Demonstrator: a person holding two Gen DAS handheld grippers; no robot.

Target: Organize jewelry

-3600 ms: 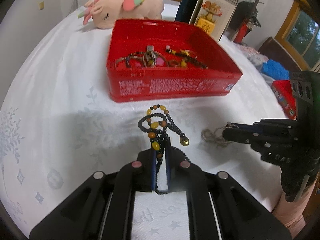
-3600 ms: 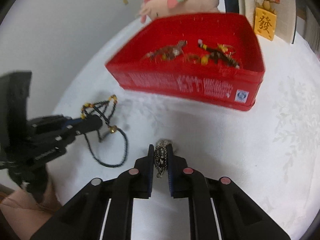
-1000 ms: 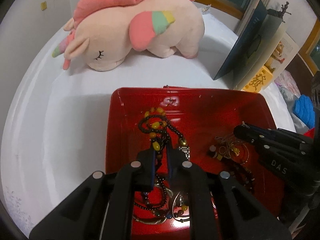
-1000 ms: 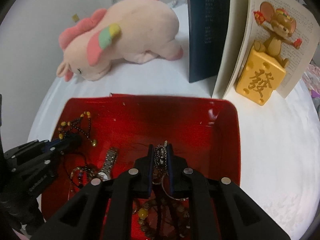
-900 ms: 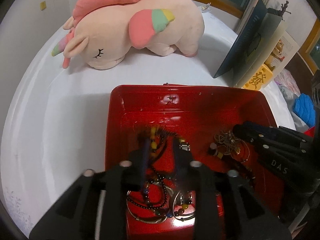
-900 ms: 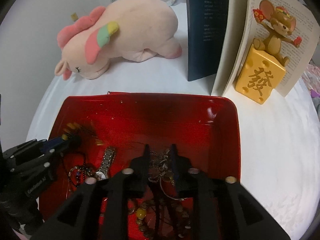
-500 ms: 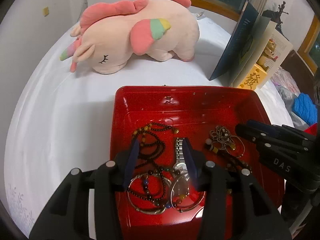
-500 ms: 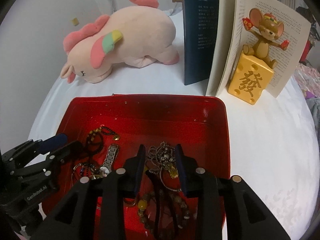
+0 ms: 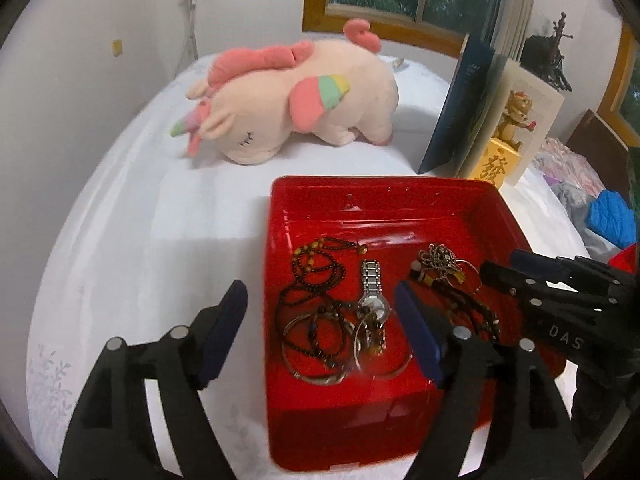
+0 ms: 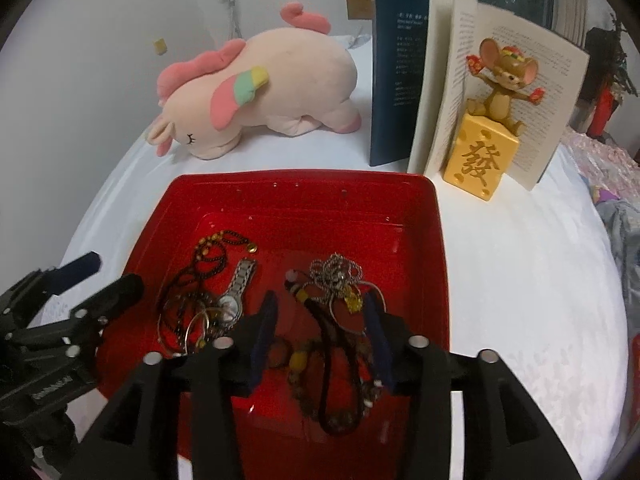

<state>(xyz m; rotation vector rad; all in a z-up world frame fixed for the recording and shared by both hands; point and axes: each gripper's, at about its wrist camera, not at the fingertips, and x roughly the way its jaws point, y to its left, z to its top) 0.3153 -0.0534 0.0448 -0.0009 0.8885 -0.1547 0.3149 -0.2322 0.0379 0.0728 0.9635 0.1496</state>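
Observation:
A red box sits on the white cloth and holds the jewelry. In it lie a dark beaded necklace with amber beads, a silver watch, bangles, and a silver chain bunch. My left gripper is wide open and empty above the box's near left side. My right gripper is open and empty above the box's near middle; it also shows in the left wrist view.
A pink plush unicorn lies behind the box. An open standing book and a mouse figure on a yellow cheese block stand at the back right. Blue and red items lie at the right edge.
Both grippers carried their pieces from the cloth over the box, opened and dropped them in. In the last half second both have opened wider and drawn back upward.

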